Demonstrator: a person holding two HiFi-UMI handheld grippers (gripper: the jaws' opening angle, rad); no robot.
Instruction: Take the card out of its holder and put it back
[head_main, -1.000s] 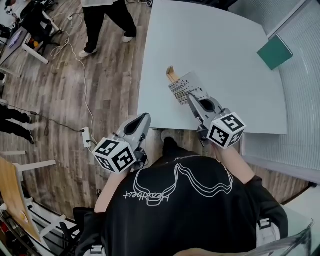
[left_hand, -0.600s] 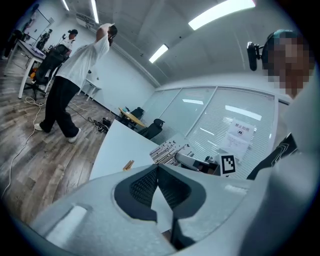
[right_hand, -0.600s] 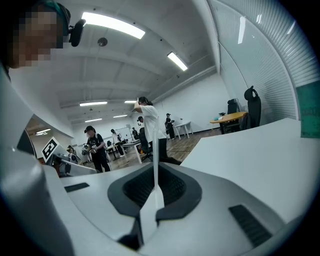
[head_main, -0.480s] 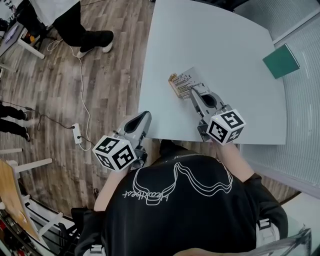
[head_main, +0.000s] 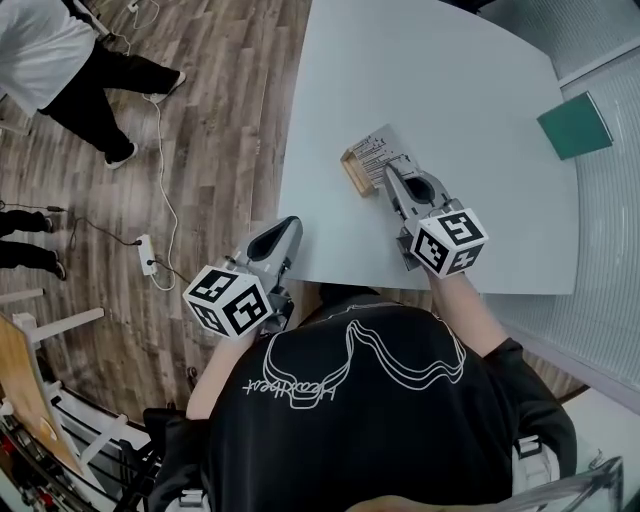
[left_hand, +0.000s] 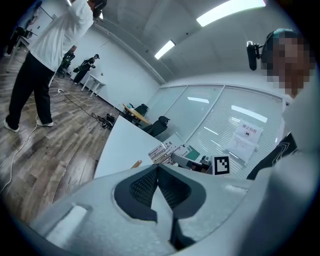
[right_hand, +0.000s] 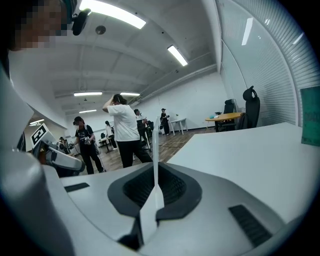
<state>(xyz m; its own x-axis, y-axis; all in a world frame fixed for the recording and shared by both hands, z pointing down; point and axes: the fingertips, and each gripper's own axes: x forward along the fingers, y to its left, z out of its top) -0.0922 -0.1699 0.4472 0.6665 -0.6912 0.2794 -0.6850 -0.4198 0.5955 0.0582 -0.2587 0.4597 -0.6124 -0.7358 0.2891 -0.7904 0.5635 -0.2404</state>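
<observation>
A white printed card (head_main: 373, 152) stands on edge over the white table (head_main: 460, 80), and my right gripper (head_main: 390, 170) is shut on its near end. In the right gripper view the card (right_hand: 155, 160) is a thin upright line pinched between the pads. A small wooden holder (head_main: 352, 173) sits on the table at the card's left side; whether the card sits in its slot I cannot tell. My left gripper (head_main: 290, 226) hangs off the table's near-left edge, shut with nothing in it. From the left gripper view the holder (left_hand: 136, 163) and card (left_hand: 162, 151) lie ahead.
A teal pad (head_main: 575, 125) lies at the table's far right, by a glass wall with blinds. On the wooden floor to the left are a standing person (head_main: 60, 60), a white cable and a power strip (head_main: 146, 256).
My right gripper has sunk with the card, closer to the tabletop and the holder. The person on the floor has walked off to the left. My left gripper has barely shifted.
</observation>
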